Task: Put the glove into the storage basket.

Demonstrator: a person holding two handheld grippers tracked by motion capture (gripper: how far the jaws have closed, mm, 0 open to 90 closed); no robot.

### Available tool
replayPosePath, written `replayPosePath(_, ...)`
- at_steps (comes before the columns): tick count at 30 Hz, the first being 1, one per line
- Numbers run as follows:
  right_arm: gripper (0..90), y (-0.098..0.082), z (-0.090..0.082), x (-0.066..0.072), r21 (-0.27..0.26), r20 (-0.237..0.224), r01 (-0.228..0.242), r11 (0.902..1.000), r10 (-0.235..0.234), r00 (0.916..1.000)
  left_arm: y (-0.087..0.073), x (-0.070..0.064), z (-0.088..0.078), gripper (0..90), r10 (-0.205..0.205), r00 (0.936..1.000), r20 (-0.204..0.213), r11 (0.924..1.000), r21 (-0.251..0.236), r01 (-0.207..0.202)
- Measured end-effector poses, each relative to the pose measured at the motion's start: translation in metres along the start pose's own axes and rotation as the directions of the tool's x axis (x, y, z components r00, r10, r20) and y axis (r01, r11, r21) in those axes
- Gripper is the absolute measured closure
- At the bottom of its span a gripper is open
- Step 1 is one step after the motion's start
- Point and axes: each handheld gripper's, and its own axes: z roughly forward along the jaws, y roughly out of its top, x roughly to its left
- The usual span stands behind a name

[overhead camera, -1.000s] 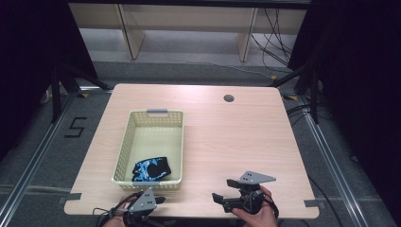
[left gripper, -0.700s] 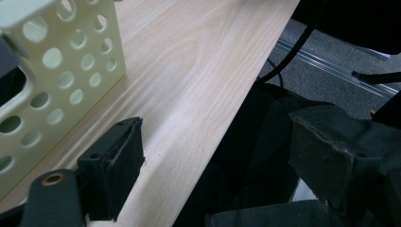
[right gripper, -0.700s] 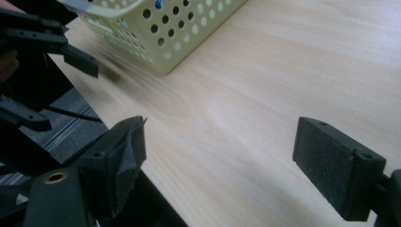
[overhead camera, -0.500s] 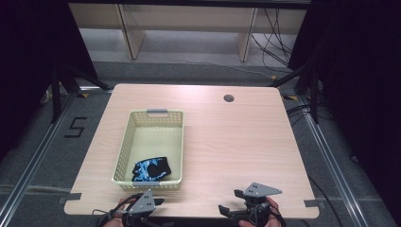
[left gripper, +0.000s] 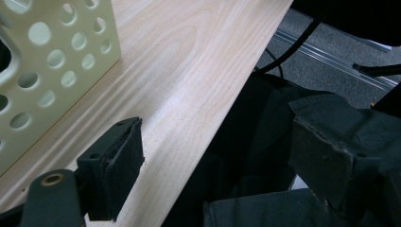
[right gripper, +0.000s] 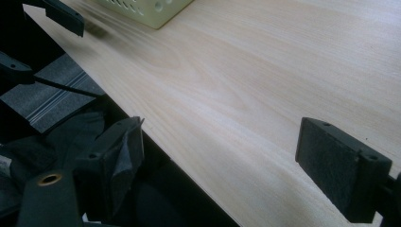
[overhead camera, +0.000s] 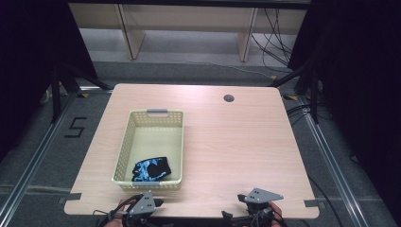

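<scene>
**A:** Dark room, grey floor with rails, and a pale wood bench point(overhead camera: 246, 142) in the middle. The yellow perforated basket point(overhead camera: 124, 151) sat left of centre, and the black-and-blue cloth point(overhead camera: 150, 169) was bunched in its near end. Neither had budged from a second before.

**B:** Yeah, what changed was down at the near edge. The right gripper point(overhead camera: 241, 213) had been up over the bench a second earlier; by this moment it had dropped back to the edge, the hand half out of frame.

**A:** Its jaws had just been opening too. In the right gripper view they stood wide apart, with bare bench and the edge between them.

**B:** And the left gripper point(overhead camera: 158, 203)?

**A:** Parked at the near edge just below the basket, same spot as before. In the left gripper view its jaws were spread wide as well, one over the bench by the basket wall, one past the edge. Well apart from the cloth.
</scene>
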Motion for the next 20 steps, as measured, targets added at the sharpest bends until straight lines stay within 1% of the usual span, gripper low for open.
replayPosePath(1, 17.0, 0.0, 0.0, 0.0, 0.0, 0.0, 0.0, 1.0, 0.0, 1.0, 0.0, 0.0, 0.0, 17.8, 0.0, 1.0, 0.0, 1.0, 0.0, 0.0)
replayPosePath(2, 17.0, -0.0005, 0.0003, -0.0006, -0.003, 0.013, 0.01, 0.9999, -0.01, 0.9999, 0.0002, 0.0007, 0.0001, 17.8, 0.017, 0.9999, 0.002, 0.9999, 0.002, -0.017)
replayPosePath(3, 17.0, -0.0005, 0.0003, -0.0006, -0.003, 0.013, 0.01, 0.9999, -0.01, 0.9999, 0.0002, 0.0007, 0.0001, 17.8, 0.017, 0.9999, 0.002, 0.9999, 0.002, -0.017)
replayPosePath(4, 17.0, -0.0004, -0.0001, -0.0001, 0.01, 0.021, 0.011, 0.9999, -0.011, 0.9997, 0.0001, 0.0008, 0.0002, 17.9, 0.016, 0.9999, 0.001, 0.9999, 0.003, -0.016)
replayPosePath(6, 17.0, -0.0004, 0.0001, -0.0005, 0.009, 0.019, 0.017, 0.9998, -0.017, 0.9997, 0.0002, 0.0009, -0.0001, 17.9, 0.015, 0.9999, 0.002, 0.9999, 0.004, -0.015)
replayPosePath(8, 17.0, -0.0006, 0.0003, -0.0008, 0.011, 0.022, 0.014, 0.9998, -0.014, 0.9997, 0.0003, 0.0009, -0.0001, 17.9, 0.017, 0.9999, 0.003, 0.9999, 0.004, -0.017)
replayPosePath(9, 17.0, -0.0006, 0.0002, 0.0008, 0.017, 0.022, -0.009, 0.9998, 0.009, 0.9997, 0.0003, 0.0009, -0.0001, 17.9, 0.017, 0.9999, 0.003, 0.9999, 0.004, -0.017)
replayPosePath(10, 17.0, -0.0006, -0.0001, -0.0007, 0.012, 0.021, 0.012, 0.9999, -0.013, 0.9997, 0.0002, 0.0009, 0.0001, 17.9, 0.017, 0.9999, -0.001, 0.9999, 0.001, -0.017)
replayPosePath(11, 17.0, -0.0006, -0.0001, -0.0007, 0.012, 0.021, 0.012, 0.9999, -0.013, 0.9997, 0.0002, 0.0009, 0.0001, 17.9, 0.017, 0.9999, -0.001, 0.9999, 0.001, -0.017)
replayPosePath(12, 17.0, -0.0005, 0.0001, -0.0008, 0.01, 0.017, 0.013, 0.9999, -0.013, 0.9998, -0.0002, -0.0003, 0.0003, 17.9, -0.009, 1.0, -0.001, 1.0, -0.002, 0.009)
replayPosePath(13, 17.0, -0.0006, 0.0, 0.0004, 0.014, 0.016, 0.0, 0.9999, 0.0, 0.9999, -0.0002, -0.0009, 0.0009, 17.9, -0.019, 0.9998, 0.001, 0.9998, -0.012, 0.019)
replayPosePath(14, 17.0, -0.0006, -0.0001, 0.0006, 0.016, 0.016, -0.004, 0.9999, 0.003, 0.9999, -0.0001, 0.0004, 0.0001, 17.9, -0.004, 1.0, -0.004, 1.0, 0.002, 0.004)
replayPosePath(15, 17.0, -0.0005, 0.0001, -0.0006, 0.014, 0.018, 0.011, 0.9998, -0.011, 0.9998, -0.0003, -0.0005, 0.0008, 17.9, -0.017, 0.9999, -0.001, 0.9998, -0.009, 0.017)
replayPosePath(17, 17.0, -0.0005, 0.0003, -0.0009, 0.014, 0.02, 0.015, 0.9998, -0.015, 0.9997, -0.0002, -0.0004, 0.0007, 17.9, -0.015, 0.9999, 0.0, 0.9999, -0.007, 0.015)
replayPosePath(18, 17.0, -0.0006, 0.0002, -0.0011, 0.013, 0.019, 0.013, 0.9998, -0.013, 0.9997, -0.0001, 0.0004, 0.0003, 17.9, -0.001, 1.0, -0.003, 1.0, 0.005, 0.001)
replayPosePath(19, 17.0, -0.0009, 0.0001, 0.0007, 0.02, 0.018, -0.008, 0.9998, 0.008, 0.9998, 0.0001, 0.001, 0.0001, 17.9, 0.013, 0.9999, -0.001, 0.9999, 0.005, -0.013)
replayPosePath(20, 17.0, -0.0007, 0.0003, -0.0015, 0.014, 0.022, 0.014, 0.9998, -0.014, 0.9997, 0.0001, 0.001, 0.0001, 17.9, 0.013, 0.9999, -0.001, 0.9999, 0.005, -0.013)
